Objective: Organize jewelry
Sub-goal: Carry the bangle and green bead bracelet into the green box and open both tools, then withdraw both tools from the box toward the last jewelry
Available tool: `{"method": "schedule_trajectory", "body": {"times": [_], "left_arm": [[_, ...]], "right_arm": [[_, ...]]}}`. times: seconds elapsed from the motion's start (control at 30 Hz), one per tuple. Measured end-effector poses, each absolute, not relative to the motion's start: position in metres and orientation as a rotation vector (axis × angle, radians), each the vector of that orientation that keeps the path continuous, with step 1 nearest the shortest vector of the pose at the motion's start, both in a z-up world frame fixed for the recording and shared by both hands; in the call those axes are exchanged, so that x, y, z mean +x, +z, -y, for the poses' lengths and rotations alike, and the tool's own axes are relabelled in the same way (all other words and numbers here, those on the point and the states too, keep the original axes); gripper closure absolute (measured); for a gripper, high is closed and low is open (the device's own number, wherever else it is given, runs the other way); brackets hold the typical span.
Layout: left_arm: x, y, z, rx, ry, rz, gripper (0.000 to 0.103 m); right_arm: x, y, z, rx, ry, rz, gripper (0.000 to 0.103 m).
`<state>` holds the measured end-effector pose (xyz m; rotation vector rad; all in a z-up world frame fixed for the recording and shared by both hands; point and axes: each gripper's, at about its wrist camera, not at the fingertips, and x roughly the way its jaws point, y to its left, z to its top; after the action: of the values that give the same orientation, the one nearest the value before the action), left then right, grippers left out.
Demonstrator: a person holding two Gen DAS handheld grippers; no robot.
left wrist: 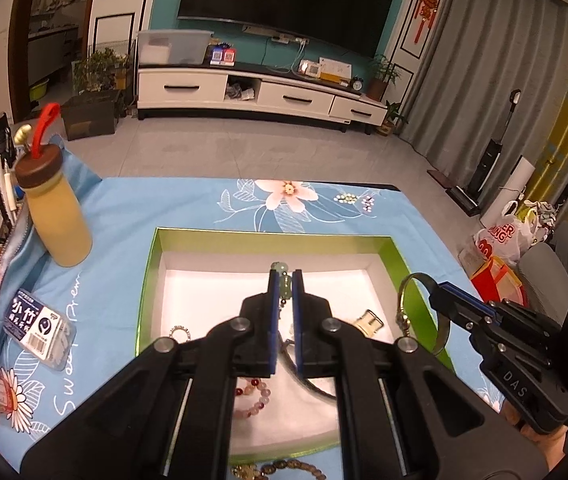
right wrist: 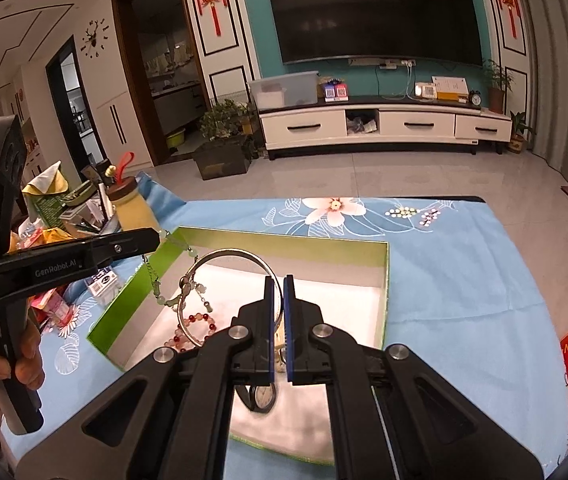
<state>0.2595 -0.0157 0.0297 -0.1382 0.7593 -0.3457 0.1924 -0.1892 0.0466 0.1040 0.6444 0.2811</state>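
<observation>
A green box [left wrist: 397, 256] with a white lining sits on the blue floral cloth; it also shows in the right wrist view [right wrist: 384, 276]. My left gripper [left wrist: 285, 280] is shut on a jade bead necklace [left wrist: 282, 280] and holds it above the box; the necklace [right wrist: 166, 300] hangs from that gripper in the right wrist view. My right gripper [right wrist: 278, 284] is shut on a silver bangle [right wrist: 224, 256], held above the box's right side; the bangle also shows in the left wrist view [left wrist: 403, 300]. A pink bead bracelet [left wrist: 258, 398] lies in the box.
A yellow bottle [left wrist: 58, 216] with a brown cap stands at the cloth's left. A packet with Chinese print [left wrist: 38, 330] lies near it. A brown bead bracelet [left wrist: 284, 468] lies on the cloth in front of the box. A watch [right wrist: 264, 396] lies in the box. Clutter crowds the left edge.
</observation>
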Motion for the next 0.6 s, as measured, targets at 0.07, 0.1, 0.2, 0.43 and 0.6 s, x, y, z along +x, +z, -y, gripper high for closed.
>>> {"method": "schedule_trajectory", "body": {"times": [0.07, 0.1, 0.2, 0.43, 0.6], "left_arm": [[0.269, 0.025, 0.015, -0.149, -0.338, -0.775, 0.098], [0.276, 0.022, 0.016, -0.156, -0.331, -0.787, 0.098], [0.289, 0.014, 0.017, -0.160, -0.312, -0.809, 0.097], [0.298, 0.005, 0.015, -0.178, -0.287, -0.830, 0.066], [0.285, 0.012, 0.005, -0.171, -0.273, -0.800, 0.042]], "right_arm": [[0.203, 0.042, 0.186, 0.101, 0.273, -0.662, 0.100], [0.208, 0.040, 0.183, 0.095, 0.264, -0.668, 0.100], [0.219, 0.037, 0.180, 0.082, 0.247, -0.682, 0.100], [0.240, 0.023, 0.190, 0.131, 0.194, -0.721, 0.086], [0.219, 0.030, 0.202, 0.154, 0.199, -0.682, 0.085]]}}
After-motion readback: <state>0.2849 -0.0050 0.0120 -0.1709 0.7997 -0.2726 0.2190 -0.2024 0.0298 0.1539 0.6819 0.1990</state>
